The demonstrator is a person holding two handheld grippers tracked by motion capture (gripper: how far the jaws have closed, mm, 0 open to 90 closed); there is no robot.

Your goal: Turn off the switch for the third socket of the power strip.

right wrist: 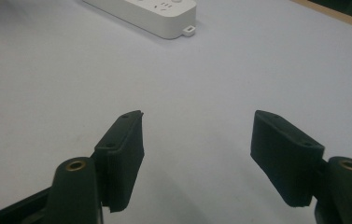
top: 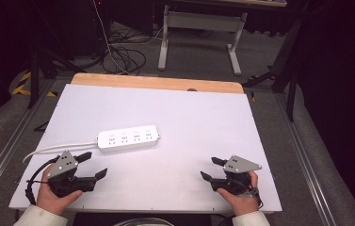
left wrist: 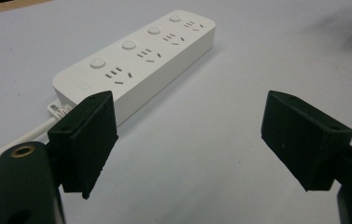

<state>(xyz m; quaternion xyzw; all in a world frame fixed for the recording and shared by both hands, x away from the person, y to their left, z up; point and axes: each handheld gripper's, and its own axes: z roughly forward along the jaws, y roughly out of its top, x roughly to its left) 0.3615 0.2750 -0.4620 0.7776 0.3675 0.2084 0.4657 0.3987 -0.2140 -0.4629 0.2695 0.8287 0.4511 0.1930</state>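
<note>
On the left, I have the left gripper (top: 94,165) resting at the near left corner of the white table (top: 203,122), held in the left hand (top: 55,193). Its jaws stand wide apart with nothing between them, so it is released. A black cable (top: 31,181) loops off its back by the wrist.

Just beyond it, toward the far side, lies the power strip (top: 128,138): a white bar with four sockets and four round buttons, flat on the table, left of the middle. Its white cord (top: 57,148) runs off the left end and curves toward the table's left edge, passing close by the left gripper. In the left gripper view the power strip (left wrist: 136,65) sits close ahead and to the left, its cord end partly behind the left jaw, though not between the two jaws; the table between them is bare.

Moving right, the middle of the table is plain white surface, with a strip of wood (top: 156,83) showing along the far edge.

On the right, I hold the right gripper (top: 209,168) at the near right corner in the right hand (top: 241,195). Its jaws are also spread and grasp nothing. It is well apart from the power strip; in the right gripper view only the strip's end (right wrist: 164,14) shows, far off at the upper left.
</note>
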